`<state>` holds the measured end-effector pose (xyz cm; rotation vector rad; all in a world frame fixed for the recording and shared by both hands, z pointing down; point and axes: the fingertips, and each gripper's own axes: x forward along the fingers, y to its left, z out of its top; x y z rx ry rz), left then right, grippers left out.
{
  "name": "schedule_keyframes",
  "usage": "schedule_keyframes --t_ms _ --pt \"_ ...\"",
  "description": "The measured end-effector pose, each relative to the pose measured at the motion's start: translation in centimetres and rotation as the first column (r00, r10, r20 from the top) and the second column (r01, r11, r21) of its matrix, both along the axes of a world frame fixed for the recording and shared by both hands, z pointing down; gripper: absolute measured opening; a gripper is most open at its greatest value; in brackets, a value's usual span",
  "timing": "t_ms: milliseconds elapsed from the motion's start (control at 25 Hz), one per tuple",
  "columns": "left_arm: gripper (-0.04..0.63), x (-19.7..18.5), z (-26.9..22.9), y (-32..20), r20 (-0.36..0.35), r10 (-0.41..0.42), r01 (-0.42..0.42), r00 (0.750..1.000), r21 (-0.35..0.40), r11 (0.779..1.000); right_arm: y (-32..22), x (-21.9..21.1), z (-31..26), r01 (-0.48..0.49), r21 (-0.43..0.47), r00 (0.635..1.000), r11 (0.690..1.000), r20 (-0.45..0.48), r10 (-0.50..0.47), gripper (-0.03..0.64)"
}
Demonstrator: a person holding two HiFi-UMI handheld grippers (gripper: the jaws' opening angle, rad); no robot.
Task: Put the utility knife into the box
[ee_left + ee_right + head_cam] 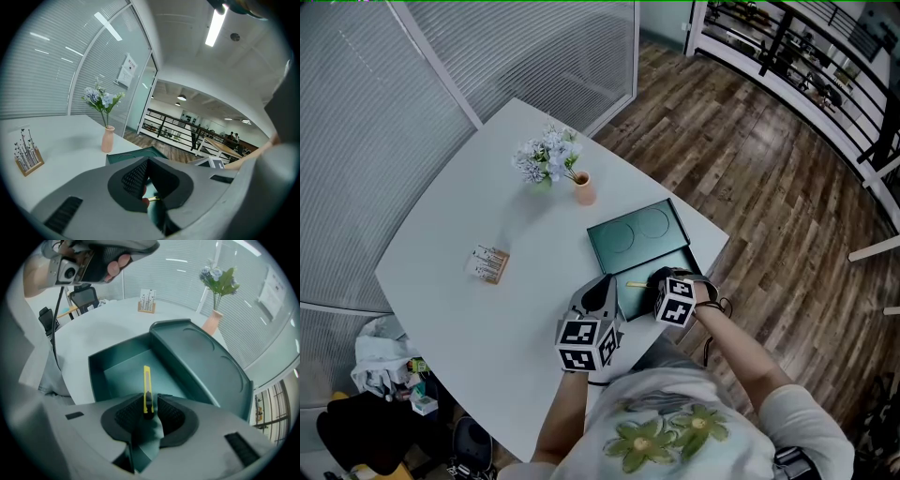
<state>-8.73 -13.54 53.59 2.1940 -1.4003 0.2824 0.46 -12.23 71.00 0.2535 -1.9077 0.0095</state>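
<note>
Yellow and slim, the knife (pixel 146 385) lies flat on the floor of the box (pixel 96 376). Its dark slider end sits between the right gripper's (pixel 148 402) jaws and its long body points away from them. Those jaws stand wide, and their ribbed black pads do not press on the knife, so nothing is gripped.

The box is dark teal, smooth and rectangular with rounded corners. Its lid (pixel 201 357) lies open beyond the gripper to the right, marked by two pressed circles.

The left gripper (pixel 149 161) sits just beside the right one at the box's near edge. Its mesh-textured pads meet at the tips and hold nothing. Each gripper carries a cube (pixel 581 342) of black-and-white square markers.

Ahead of both grippers, past the lid, a matt pink vase (pixel 584 188) of pale flowers (pixel 546 155) stands on the white table (pixel 469 234). Farther to the left, a wooden card stand (pixel 489 263) bears print too small to read.
</note>
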Motion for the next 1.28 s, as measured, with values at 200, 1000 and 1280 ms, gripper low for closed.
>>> schedule_keyframes --t_ms 200,1000,1280 --pt "0.000 0.0 0.0 0.0 0.003 0.000 0.000 1.000 0.000 1.000 -0.5 0.4 -1.5 -0.083 0.003 0.993 0.997 0.086 0.082 0.098" --pt "0.000 0.9 -1.2 0.6 0.010 -0.008 0.008 1.000 0.023 1.000 -2.3 1.7 -13.0 -0.450 0.048 0.757 0.892 0.551 0.352 0.015" --pt "0.000 1.9 -2.0 1.0 0.011 0.006 -0.006 1.000 0.039 0.999 -2.1 2.3 -15.8 -0.510 0.047 0.669 0.859 0.650 0.361 0.006"
